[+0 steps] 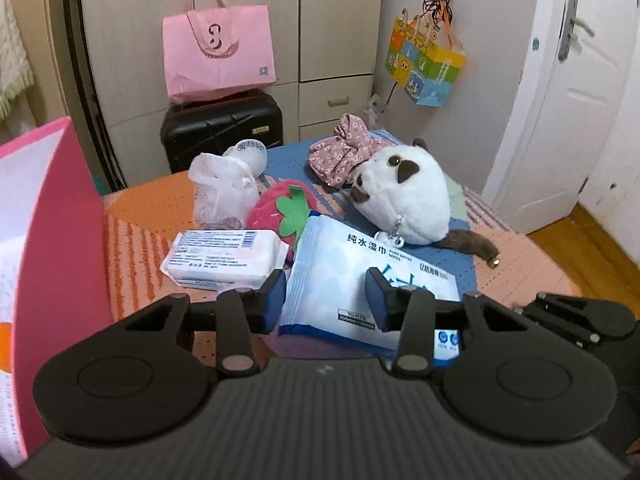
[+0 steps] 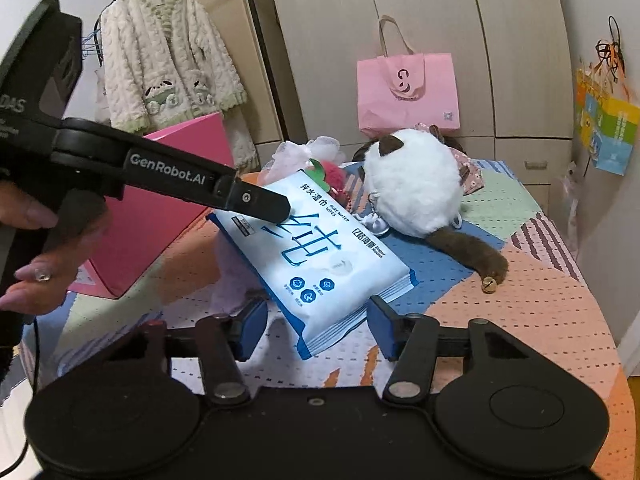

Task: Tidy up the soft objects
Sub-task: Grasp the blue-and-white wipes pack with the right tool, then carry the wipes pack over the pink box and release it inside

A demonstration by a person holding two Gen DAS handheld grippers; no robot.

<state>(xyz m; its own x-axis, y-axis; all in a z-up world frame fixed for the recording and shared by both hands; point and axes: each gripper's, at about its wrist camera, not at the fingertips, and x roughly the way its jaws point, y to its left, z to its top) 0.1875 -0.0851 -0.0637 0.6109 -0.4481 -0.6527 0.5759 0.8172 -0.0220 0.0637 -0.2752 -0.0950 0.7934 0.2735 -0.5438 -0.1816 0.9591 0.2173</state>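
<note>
Colourful patchwork bedding [image 2: 540, 312] lies under my two grippers, with a wardrobe behind. Far to the left of my left jaws stands a pink box [image 1: 60, 240], open at the top. Just ahead of my left pad is a small white tissue pack [image 1: 224, 260], and past it a strawberry plush [image 1: 280, 208]. My left gripper [image 1: 326, 300] has squeezed in on the big blue wipes pack [image 1: 352, 280]; both pads press its near edge, so I think I hold it. My right gripper [image 2: 316, 328] is around the other end of the same pack, half open; its pads sit at the sides, and I cannot tell if they press. To the right, just past the pack, sits a white cat plush [image 2: 412, 184]. The pack is soft and slippery. It could bend or slip out if I lift too fast. It might also knock the cat.
</note>
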